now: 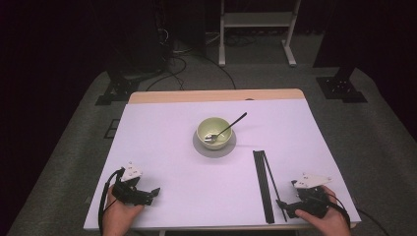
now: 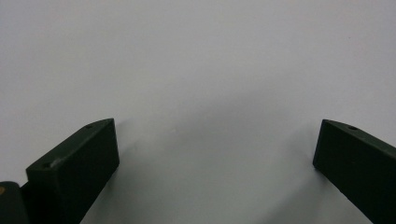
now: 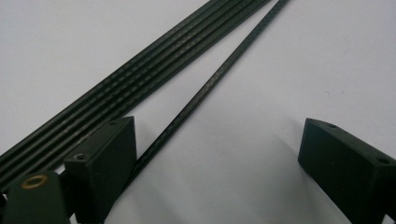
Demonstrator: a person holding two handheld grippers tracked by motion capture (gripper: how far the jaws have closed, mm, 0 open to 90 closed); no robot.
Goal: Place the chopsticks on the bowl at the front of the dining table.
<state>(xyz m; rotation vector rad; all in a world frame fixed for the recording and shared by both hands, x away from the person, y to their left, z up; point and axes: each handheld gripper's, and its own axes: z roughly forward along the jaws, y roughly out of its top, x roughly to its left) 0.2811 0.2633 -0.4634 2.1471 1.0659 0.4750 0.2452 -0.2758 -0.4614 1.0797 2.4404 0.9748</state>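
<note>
A pale green bowl (image 1: 214, 132) stands on a grey saucer (image 1: 199, 147) at the table's middle, with a spoon (image 1: 230, 125) leaning in it, handle to the far right. Several black chopsticks (image 1: 262, 182) lie side by side at the right; a single chopstick (image 1: 273, 179) angles off beside them. My right gripper (image 1: 287, 206) rests open at that stick's near end. In the right gripper view the single chopstick (image 3: 219, 70) runs between the jaws of the right gripper (image 3: 219, 140), close to the left one, with the chopstick bundle (image 3: 140, 79) outside. My left gripper (image 1: 153, 194) lies open at the front left; the left gripper (image 2: 217, 140) has bare tabletop between its jaws.
The white tabletop (image 1: 162, 128) has a wooden strip (image 1: 216, 95) along its far edge. Beyond it are a white frame's legs (image 1: 255, 34), cables and black stands on the dark floor. Both hands sit near the table's front edge.
</note>
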